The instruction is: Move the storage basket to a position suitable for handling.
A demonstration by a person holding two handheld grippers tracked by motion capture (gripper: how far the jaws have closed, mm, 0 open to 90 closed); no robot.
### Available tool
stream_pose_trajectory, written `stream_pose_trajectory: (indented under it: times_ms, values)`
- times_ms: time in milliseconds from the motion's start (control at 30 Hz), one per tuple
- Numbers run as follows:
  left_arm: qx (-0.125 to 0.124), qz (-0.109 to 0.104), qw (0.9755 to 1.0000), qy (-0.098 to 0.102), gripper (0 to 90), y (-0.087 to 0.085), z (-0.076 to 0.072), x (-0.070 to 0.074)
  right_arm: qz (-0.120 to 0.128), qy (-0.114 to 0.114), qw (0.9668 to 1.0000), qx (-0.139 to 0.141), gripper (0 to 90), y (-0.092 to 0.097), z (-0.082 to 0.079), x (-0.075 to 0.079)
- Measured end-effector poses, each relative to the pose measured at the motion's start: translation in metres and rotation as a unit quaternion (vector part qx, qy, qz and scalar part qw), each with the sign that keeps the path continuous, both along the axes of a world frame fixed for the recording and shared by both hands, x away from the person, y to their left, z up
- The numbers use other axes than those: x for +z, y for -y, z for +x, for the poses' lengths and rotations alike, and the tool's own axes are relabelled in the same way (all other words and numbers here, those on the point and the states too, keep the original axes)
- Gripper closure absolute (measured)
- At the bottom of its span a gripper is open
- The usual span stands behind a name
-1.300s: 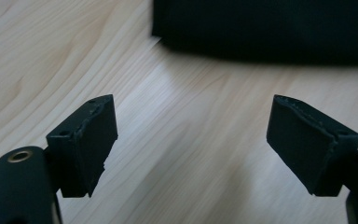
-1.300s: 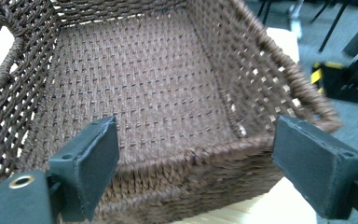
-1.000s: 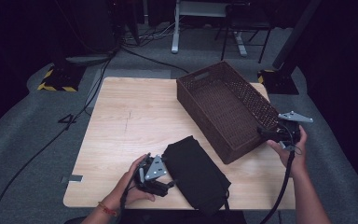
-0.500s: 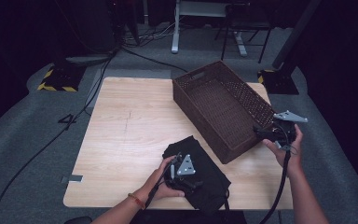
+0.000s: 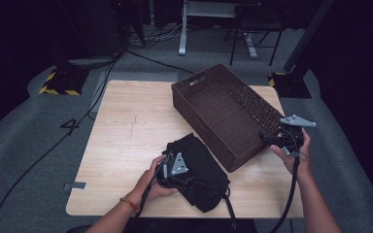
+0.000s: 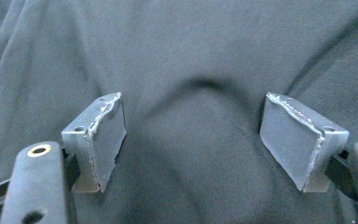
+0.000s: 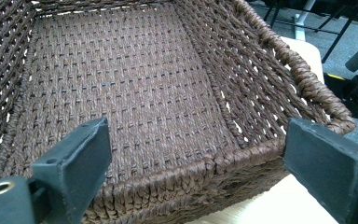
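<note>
Left claw now down over black garment, jaws just narrowing, still open; right claw open, empty

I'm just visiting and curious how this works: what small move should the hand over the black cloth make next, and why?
Probably close the left gripper on the black garment. Its jaws have just been closing but stand apart, a raised fold of the cloth between the pads, not yet pinched. The wicker basket beside it is empty, and the right gripper waits open at its near rim.
</note>
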State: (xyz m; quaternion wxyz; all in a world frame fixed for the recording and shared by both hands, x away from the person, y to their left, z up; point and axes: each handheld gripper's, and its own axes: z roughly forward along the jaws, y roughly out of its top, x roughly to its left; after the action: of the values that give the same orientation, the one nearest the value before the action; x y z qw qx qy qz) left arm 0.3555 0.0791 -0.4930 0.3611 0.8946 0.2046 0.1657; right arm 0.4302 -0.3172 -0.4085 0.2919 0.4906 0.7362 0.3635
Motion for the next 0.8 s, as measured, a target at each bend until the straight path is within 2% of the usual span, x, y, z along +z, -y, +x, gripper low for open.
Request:
stream_pose_trajectory:
  times_ms: [233, 267, 400, 500, 600, 633, 667, 733, 800]
  values:
    - [0.016, 0.015, 0.9997, 0.007, 22.8, -0.012, 0.003, 0.001, -0.007, -0.002, 1.0000, 0.006, 8.4, -0.011, 0.003, 0.000]
    - [0.020, 0.021, 0.9995, 0.008, 22.8, -0.015, 0.002, 0.002, -0.015, -0.003, 0.9998, 0.009, 8.3, -0.016, 0.005, 0.001]
    - [0.022, 0.019, 0.9995, 0.009, 22.8, -0.020, -0.001, 0.001, -0.023, -0.004, 0.9997, 0.011, 7.8, -0.023, 0.010, 0.001]
    - [0.025, 0.022, 0.9994, 0.011, 23.8, -0.022, -0.009, 0.001, -0.030, -0.002, 0.9993, 0.021, 7.3, -0.030, 0.016, 0.000]
    - [0.021, 0.024, 0.9994, 0.011, 29.8, -0.022, -0.015, 0.002, -0.030, 0.003, 0.9991, 0.030, 7.1, -0.033, 0.020, -0.001]
    - [0.018, 0.021, 0.9996, 0.007, 29.8, -0.022, -0.019, 0.002, -0.031, 0.003, 0.9989, 0.034, 6.6, -0.035, 0.022, -0.001]
    - [0.019, 0.013, 0.9997, 0.001, 32.5, -0.021, -0.021, 0.001, -0.047, -0.003, 0.9979, 0.044, 4.7, -0.043, 0.029, -0.001]
    - [0.020, 0.001, 0.9996, -0.018, 32.4, -0.021, -0.020, 0.001, -0.060, -0.006, 0.9970, 0.048, 3.5, -0.049, 0.034, -0.001]
    - [0.021, -0.008, 0.9994, -0.026, 31.7, -0.022, -0.020, 0.003, -0.068, -0.007, 0.9963, 0.051, 3.3, -0.053, 0.038, -0.001]
